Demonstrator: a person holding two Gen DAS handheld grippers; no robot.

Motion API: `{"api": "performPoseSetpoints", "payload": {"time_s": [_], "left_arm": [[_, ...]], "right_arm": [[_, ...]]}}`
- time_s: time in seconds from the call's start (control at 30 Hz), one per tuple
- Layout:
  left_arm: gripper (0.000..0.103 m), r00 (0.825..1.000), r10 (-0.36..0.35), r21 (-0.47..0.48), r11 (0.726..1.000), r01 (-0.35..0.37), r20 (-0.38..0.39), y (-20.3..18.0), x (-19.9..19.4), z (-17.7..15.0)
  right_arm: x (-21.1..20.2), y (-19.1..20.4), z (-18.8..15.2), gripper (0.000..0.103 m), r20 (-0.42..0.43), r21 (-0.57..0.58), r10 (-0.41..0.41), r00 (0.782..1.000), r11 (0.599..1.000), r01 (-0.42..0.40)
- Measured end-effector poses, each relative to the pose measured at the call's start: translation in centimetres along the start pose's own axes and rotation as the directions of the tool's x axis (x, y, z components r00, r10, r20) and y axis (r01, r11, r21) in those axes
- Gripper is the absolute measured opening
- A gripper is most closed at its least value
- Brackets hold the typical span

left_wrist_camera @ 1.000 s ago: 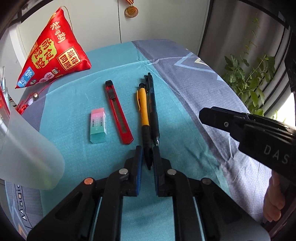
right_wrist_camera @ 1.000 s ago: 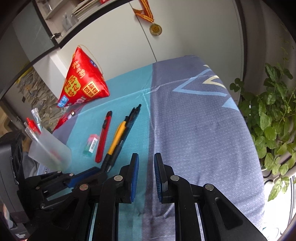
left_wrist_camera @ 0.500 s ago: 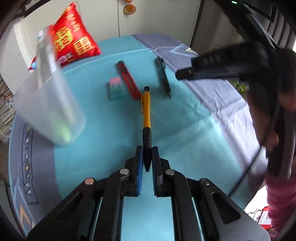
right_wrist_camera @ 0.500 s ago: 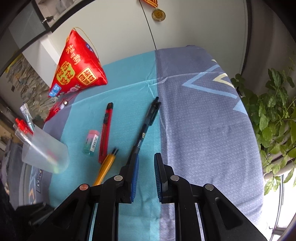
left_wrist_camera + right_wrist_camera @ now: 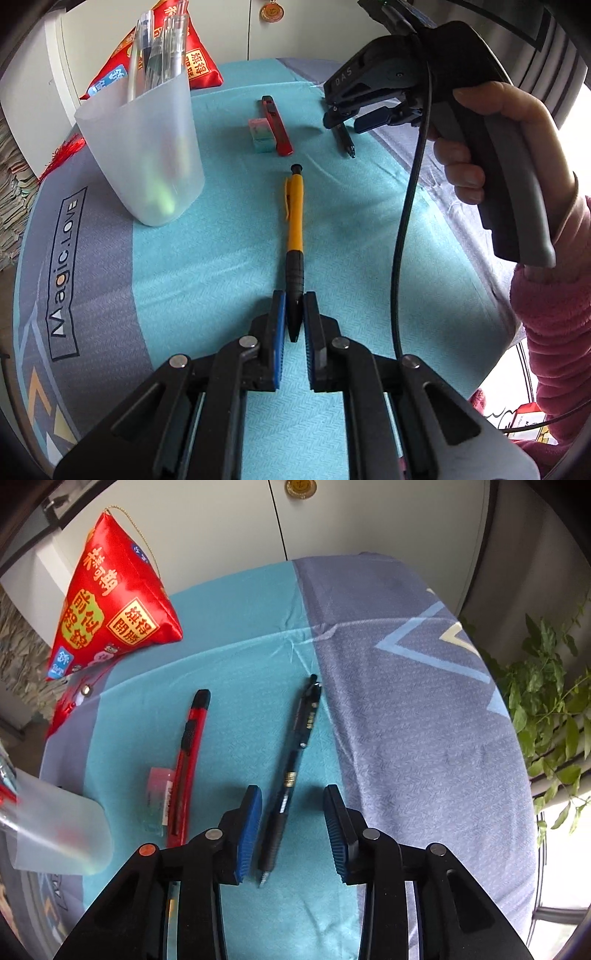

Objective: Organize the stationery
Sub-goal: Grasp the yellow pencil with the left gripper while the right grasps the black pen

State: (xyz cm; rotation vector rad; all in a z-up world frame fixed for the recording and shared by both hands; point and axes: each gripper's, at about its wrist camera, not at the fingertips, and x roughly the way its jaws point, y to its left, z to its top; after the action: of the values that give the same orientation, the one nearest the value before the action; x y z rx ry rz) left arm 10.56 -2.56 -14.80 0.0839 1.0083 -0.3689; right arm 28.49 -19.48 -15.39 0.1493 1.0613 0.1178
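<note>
My left gripper is shut on the black tip end of the yellow pen, which points away from me above the teal cloth. My right gripper is open with its jaws on either side of the black pen, which lies on the cloth; it also shows in the left wrist view over that pen. A red utility knife and a pink-green eraser lie side by side. The frosted pen cup stands at the left and holds several pens.
A red pyramid-shaped pouch sits at the back left against the white cabinet. A green plant stands beyond the table's right edge. The cloth's grey border runs along the left. A black cable hangs from the right gripper.
My left gripper lifted the yellow pen and drew it back toward me, nearer the cup. My right gripper moved forward over the black pen and opened around it.
</note>
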Motion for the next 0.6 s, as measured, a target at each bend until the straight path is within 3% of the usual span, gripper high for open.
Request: {"api": "performPoseSetpoints", "payload": {"time_s": [0.1,0.13,0.17,0.2,0.3,0.37,0.43,0.6], "left_arm": [[0.008,1.0,-0.003,-0.001,1.0,0.003,-0.002,-0.1,0.0,-0.1],[0.008,1.0,-0.004,-0.003,1.0,0.004,-0.001,-0.1,0.1,0.0],[0.008,1.0,-0.004,-0.003,1.0,0.004,0.0,-0.1,0.1,0.1],[0.009,1.0,-0.004,-0.002,1.0,0.004,0.001,-0.1,0.1,0.2],[0.022,1.0,-0.006,0.005,1.0,0.006,0.01,-0.4,0.5,0.7],[0.02,1.0,0.014,0.021,1.0,-0.014,0.021,-0.8,0.7,0.7],[0.008,0.999,0.034,0.039,0.999,-0.035,0.023,-1.2,0.8,0.7],[0.008,1.0,-0.003,0.017,1.0,0.003,0.013,-0.5,-0.3,0.0]], "right_arm": [[0.1,0.5,0.1,0.032,-0.019,0.002,0.023,1.0,1.0,-0.023],[0.3,1.0,0.1,0.027,-0.016,-0.024,-0.019,1.0,1.0,0.019],[0.3,1.3,0.0,0.013,-0.009,-0.044,-0.058,0.998,0.997,0.057],[0.4,1.5,0.0,0.012,-0.006,-0.048,-0.067,0.998,0.997,0.066],[0.1,1.1,-0.5,0.011,-0.033,-0.021,0.01,0.999,1.0,-0.011],[-1.0,0.9,-1.7,0.011,-0.032,-0.036,0.028,0.999,0.999,-0.029],[-2.6,0.9,-3.6,0.011,-0.022,-0.087,0.022,1.0,0.996,-0.024],[-6.1,0.7,-8.7,0.011,-0.018,-0.183,0.047,0.999,0.982,-0.05]]}}
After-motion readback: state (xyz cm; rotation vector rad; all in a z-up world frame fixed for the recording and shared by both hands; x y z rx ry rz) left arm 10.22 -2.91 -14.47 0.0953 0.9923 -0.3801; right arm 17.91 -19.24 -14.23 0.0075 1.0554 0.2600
